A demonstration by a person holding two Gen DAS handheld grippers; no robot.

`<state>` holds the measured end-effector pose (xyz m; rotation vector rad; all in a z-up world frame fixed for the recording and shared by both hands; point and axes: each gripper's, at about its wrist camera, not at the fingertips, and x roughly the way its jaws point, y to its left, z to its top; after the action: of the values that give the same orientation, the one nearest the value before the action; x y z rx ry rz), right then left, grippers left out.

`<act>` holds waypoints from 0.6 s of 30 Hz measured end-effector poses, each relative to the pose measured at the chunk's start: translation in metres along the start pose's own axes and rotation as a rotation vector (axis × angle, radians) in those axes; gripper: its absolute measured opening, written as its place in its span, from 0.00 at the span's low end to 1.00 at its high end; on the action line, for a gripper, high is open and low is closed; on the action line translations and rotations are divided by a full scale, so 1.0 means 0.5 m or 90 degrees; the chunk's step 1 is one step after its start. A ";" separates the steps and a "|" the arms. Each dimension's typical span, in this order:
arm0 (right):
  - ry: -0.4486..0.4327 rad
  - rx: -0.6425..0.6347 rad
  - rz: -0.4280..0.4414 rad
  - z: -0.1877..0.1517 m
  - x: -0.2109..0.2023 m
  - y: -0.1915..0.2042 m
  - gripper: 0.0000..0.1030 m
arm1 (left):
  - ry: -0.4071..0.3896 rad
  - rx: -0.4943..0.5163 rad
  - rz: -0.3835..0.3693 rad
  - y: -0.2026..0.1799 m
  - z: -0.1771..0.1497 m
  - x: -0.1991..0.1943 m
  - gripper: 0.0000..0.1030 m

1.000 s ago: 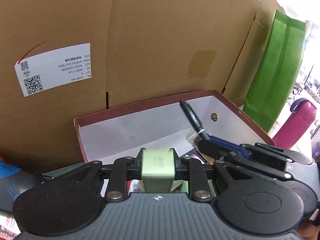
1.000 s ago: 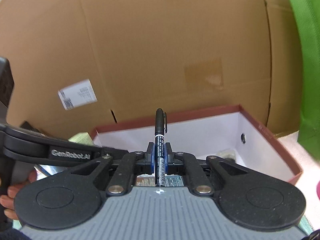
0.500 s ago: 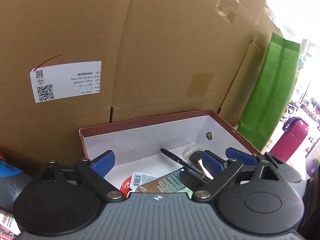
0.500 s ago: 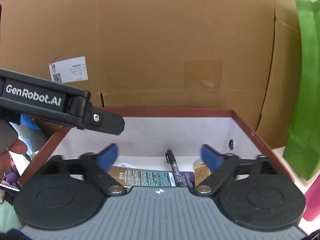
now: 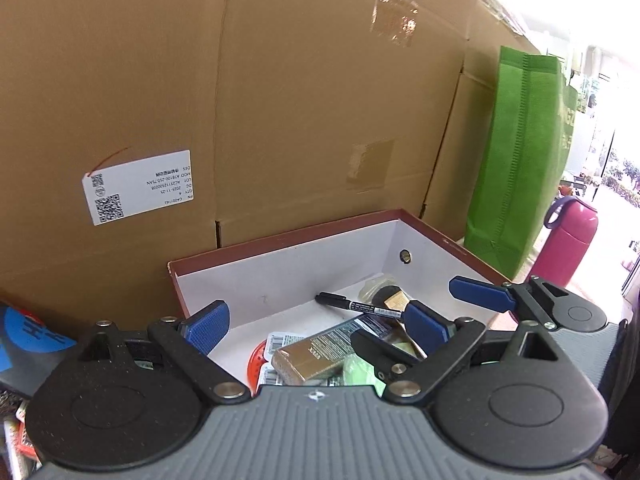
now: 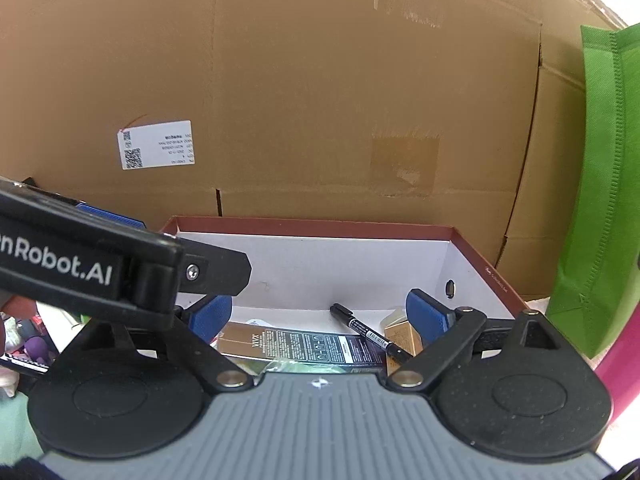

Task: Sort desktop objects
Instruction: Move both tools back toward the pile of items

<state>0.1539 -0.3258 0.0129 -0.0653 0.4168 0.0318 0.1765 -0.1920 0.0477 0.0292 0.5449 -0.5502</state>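
A red-brown box point(image 5: 280, 240) point(image 6: 312, 226) with a white inside stands against a cardboard wall. In it lie a black marker pen point(image 5: 360, 305) point(image 6: 368, 332), a long brown-gold carton point(image 5: 320, 354) point(image 6: 296, 344), a pale green piece point(image 5: 356, 372) and a red round item point(image 5: 258, 364). My left gripper point(image 5: 316, 320) hangs open over the box's near left side with nothing between its jaws. My right gripper point(image 6: 320, 316) is open and empty over the near side, above the carton. The left gripper's black body point(image 6: 80, 268) crosses the right wrist view's left side.
Tall cardboard boxes point(image 5: 280, 100) with a white label point(image 5: 138, 188) close off the back. A green fabric bag point(image 5: 520, 160) point(image 6: 604, 200) and a pink bottle point(image 5: 568, 244) stand to the right of the box. Books or packets point(image 5: 28, 336) lie at the left.
Both grippers went from shut to open. The right one let go of the black pen and the left one of a pale block; the pen now lies in the box. Both hands drew back slightly.
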 end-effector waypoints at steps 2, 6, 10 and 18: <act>0.000 0.000 -0.001 0.000 -0.014 0.003 0.89 | -0.001 0.004 0.003 -0.004 -0.006 -0.015 0.94; -0.004 -0.003 -0.001 -0.004 -0.049 0.015 0.89 | 0.005 0.004 0.019 -0.013 -0.023 -0.046 0.94; -0.006 -0.009 0.008 -0.014 -0.090 0.031 0.90 | 0.004 0.011 0.048 -0.024 -0.046 -0.087 0.94; -0.008 -0.049 0.050 -0.053 -0.168 0.093 0.91 | -0.016 -0.022 0.081 -0.009 -0.132 -0.184 0.94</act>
<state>0.0642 -0.2828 0.0200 -0.1250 0.4054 0.1251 0.0765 -0.1395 0.0373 0.0241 0.5234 -0.4167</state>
